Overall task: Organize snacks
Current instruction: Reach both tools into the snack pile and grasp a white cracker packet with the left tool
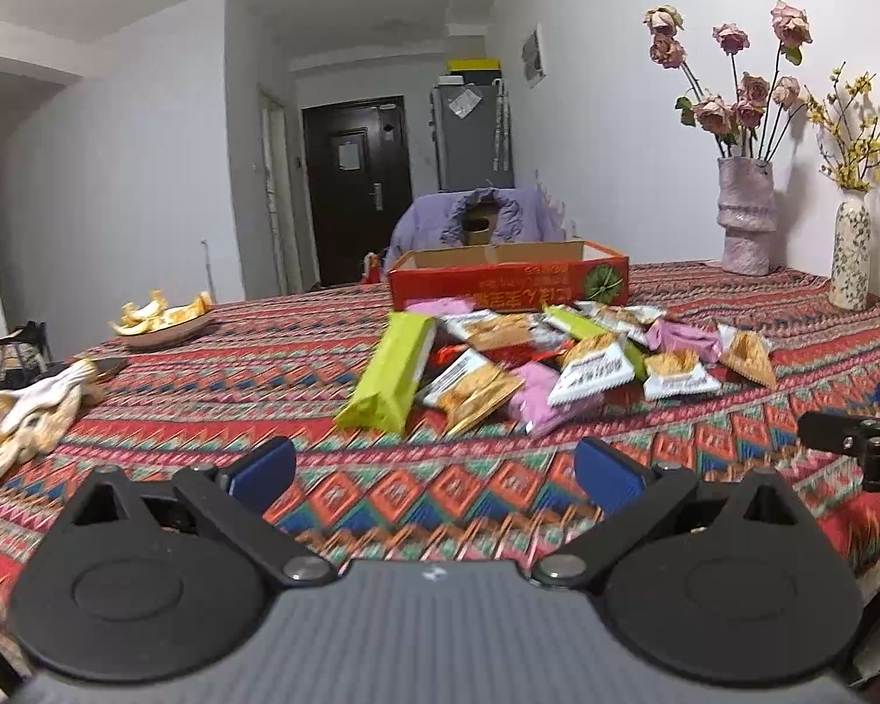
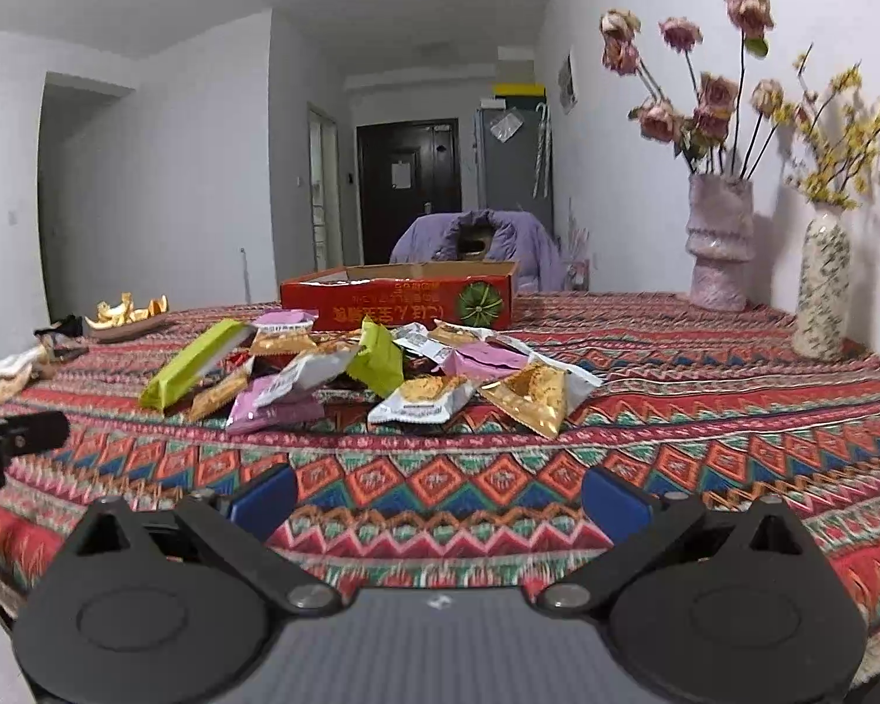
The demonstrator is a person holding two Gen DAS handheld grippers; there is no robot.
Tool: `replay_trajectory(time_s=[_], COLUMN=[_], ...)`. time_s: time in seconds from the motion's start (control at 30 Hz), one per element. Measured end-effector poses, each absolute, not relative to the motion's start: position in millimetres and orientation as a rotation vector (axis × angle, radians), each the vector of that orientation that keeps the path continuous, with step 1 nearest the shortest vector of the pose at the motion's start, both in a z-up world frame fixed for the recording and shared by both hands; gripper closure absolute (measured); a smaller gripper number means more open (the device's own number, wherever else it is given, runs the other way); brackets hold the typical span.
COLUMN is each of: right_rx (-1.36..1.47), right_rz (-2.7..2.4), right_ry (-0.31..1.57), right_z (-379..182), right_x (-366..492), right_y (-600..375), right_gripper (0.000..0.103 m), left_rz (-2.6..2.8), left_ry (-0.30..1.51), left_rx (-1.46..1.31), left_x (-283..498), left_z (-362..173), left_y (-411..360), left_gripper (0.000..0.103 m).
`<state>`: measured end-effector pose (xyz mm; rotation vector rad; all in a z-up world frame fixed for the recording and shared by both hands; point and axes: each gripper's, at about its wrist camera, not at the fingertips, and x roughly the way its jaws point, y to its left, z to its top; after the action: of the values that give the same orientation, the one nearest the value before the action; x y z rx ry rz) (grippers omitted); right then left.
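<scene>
A loose pile of snack packets lies mid-table: a long lime-green pack (image 1: 393,372) (image 2: 196,362), pink packs (image 1: 537,399) (image 2: 487,359), white packs (image 1: 595,372) (image 2: 422,399) and a gold triangular one (image 2: 531,393). Behind the pile stands an open red cardboard box (image 1: 507,284) (image 2: 399,299). My left gripper (image 1: 437,478) is open over the near tablecloth, short of the pile, nothing between its blue pads. My right gripper (image 2: 440,498) is open too, also short of the pile and holding nothing. Each gripper's tip shows at the edge of the other's view.
The table carries a patterned red cloth (image 2: 704,399). Two vases with flowers (image 1: 745,217) (image 2: 821,281) stand at the right by the wall. A dish of orange peel (image 1: 164,317) and white gloves (image 1: 26,416) lie at the left. A chair draped in purple (image 2: 481,243) is behind the table.
</scene>
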<state>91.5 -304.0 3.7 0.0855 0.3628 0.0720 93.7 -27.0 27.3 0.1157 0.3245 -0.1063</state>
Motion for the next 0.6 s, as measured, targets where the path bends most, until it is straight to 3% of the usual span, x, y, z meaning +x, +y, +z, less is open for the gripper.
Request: replay_trajectory(time_s=[0.3, 0.43, 0.6], right_rx=[0.164, 0.240, 0.279], right_rz=[-0.003, -0.027, -0.020], right_ry=[0.448, 0.488, 0.538], right_z=[9.2, 9.1, 12.1], right_x=[152.5, 181.4, 222.5], right_y=[-331.3, -348.8, -361.4], right_gripper=[0.000, 0.000, 0.007], left_rz=[-0.244, -0.299, -0.339], left_ry=[0.396, 0.426, 0.535], left_rx=[0.052, 0.023, -0.044], left_x=[164.4, 200.8, 253.7], left_z=[44.0, 50.0, 44.3], left_y=[-53.2, -69.3, -82.4], left_gripper=[0.002, 0.010, 0.030])
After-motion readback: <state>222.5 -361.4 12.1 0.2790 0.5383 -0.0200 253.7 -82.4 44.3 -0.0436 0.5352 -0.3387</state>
